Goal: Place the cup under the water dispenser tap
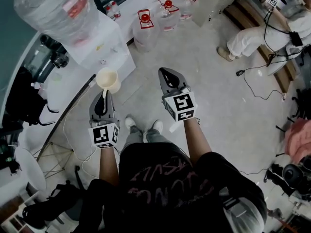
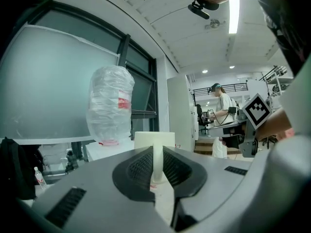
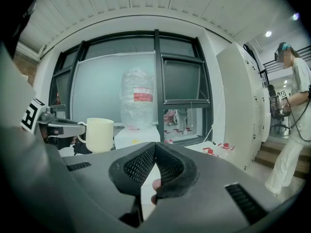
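A cream cup (image 1: 108, 80) hangs in the air just in front of the white water dispenser (image 1: 108, 45), which carries a large clear bottle (image 1: 53, 8). My left gripper (image 1: 104, 93) is shut on the cup's handle. In the left gripper view the handle (image 2: 158, 161) stands upright between the jaws, the cup (image 2: 154, 140) beyond them and the bottle (image 2: 111, 103) behind. My right gripper (image 1: 164, 72) is shut and holds nothing, level with the left one and to its right. From the right gripper view (image 3: 155, 147) the cup (image 3: 99, 134) shows at the left. I cannot make out the tap.
Several clear water jugs with red caps (image 1: 145, 25) stand on the floor beyond the dispenser. A person (image 1: 252, 35) sits at the far right, with cables (image 1: 257, 89) trailing over the floor. A white cabinet (image 3: 238, 110) stands to the right of the window.
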Demonstrator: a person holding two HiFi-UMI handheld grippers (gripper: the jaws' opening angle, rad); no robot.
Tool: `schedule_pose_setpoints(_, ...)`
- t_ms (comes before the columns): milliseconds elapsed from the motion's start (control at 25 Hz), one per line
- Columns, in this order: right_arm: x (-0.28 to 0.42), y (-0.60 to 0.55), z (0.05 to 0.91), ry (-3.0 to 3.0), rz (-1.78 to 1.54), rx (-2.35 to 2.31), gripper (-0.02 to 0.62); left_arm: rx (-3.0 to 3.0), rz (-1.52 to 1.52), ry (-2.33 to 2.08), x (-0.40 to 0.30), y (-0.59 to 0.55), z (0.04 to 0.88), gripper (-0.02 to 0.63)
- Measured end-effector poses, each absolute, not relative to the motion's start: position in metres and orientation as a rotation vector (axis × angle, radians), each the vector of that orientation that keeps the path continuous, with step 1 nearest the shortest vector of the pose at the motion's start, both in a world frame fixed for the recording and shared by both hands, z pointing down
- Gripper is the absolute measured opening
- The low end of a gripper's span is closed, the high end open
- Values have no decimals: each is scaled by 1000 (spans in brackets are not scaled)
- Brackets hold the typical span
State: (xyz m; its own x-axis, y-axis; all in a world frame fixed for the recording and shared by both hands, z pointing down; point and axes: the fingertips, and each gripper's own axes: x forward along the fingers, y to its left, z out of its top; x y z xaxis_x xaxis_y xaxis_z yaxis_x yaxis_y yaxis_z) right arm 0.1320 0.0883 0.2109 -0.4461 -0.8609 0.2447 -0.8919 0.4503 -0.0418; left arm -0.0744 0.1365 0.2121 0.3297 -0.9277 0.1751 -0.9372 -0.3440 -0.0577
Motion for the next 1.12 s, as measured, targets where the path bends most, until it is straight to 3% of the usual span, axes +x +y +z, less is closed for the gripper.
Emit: schedule_pose_setpoints(1120, 68, -45, 261, -2351, 310, 1624, 15, 2564, 145, -1500, -110, -7, 275, 46)
